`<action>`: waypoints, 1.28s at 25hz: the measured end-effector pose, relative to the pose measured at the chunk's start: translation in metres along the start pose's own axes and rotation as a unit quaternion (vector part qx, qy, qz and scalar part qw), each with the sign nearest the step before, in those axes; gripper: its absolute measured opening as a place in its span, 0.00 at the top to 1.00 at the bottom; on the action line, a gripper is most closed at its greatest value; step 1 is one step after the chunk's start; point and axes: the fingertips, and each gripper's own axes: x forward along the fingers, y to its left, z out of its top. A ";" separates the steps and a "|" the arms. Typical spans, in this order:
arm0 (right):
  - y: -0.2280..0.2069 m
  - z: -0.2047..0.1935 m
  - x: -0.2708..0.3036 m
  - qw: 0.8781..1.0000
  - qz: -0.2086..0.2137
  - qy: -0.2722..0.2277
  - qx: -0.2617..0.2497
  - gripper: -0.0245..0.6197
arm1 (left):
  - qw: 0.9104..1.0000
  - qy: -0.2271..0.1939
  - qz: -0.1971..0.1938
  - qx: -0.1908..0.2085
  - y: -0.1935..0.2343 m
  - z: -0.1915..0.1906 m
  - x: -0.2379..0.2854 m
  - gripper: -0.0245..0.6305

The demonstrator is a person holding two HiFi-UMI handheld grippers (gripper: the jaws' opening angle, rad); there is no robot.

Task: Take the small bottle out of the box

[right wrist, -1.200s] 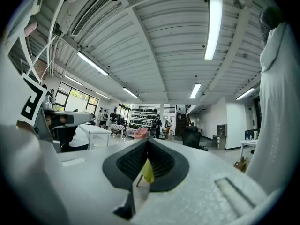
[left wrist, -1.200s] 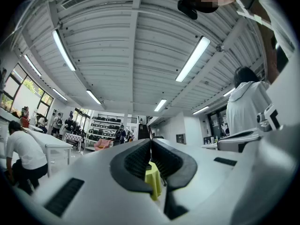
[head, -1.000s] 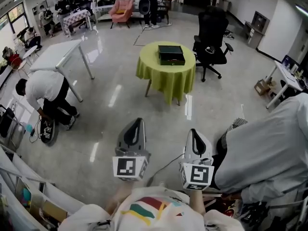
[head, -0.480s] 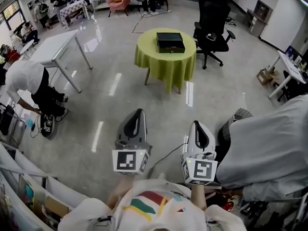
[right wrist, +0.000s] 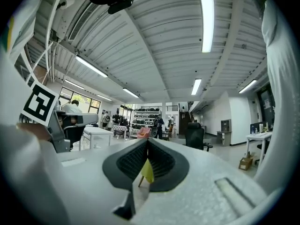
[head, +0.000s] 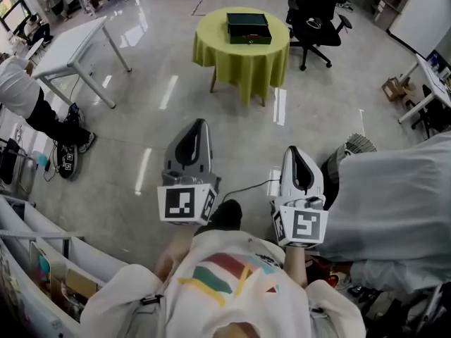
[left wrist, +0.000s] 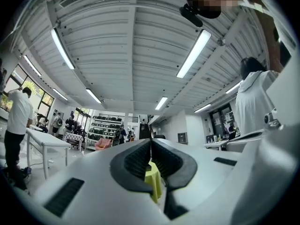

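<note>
A dark box [head: 248, 28] lies on a round table with a yellow-green cloth [head: 242, 53], far ahead across the floor. No small bottle shows in any view. My left gripper [head: 200, 124] and right gripper [head: 293, 151] are held side by side near my body, both pointing toward the table and well short of it. In the left gripper view the left gripper [left wrist: 150, 142] is shut with nothing in it, and the yellow-green cloth [left wrist: 153, 181] shows below the pads. The right gripper [right wrist: 147, 142] is likewise shut and empty, with the cloth [right wrist: 147, 171] in the gap below.
A black office chair [head: 315, 21] stands right of the round table. A white table [head: 67, 50] and a person [head: 21, 94] are at the left, and a person in grey [head: 394, 210] stands close on my right. A cable [head: 243, 187] runs over the floor between the grippers.
The round table and box have slid up the head view as I come closer. The person at the left has drifted toward the frame's edge. Both grippers stay shut, side by side.
</note>
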 end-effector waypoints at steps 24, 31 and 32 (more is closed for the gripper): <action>-0.106 0.004 0.274 0.999 0.001 -0.035 -0.013 0.96 | 0.998 -0.039 -0.032 0.042 0.069 -0.048 0.327 0.93; -0.153 0.011 0.457 1.000 0.010 -0.028 -0.010 0.96 | 0.995 -0.053 -0.062 0.060 0.109 -0.063 0.494 0.93; -0.156 0.012 0.476 1.000 0.008 -0.027 -0.013 0.96 | 0.995 -0.054 -0.064 0.058 0.116 -0.063 0.511 0.93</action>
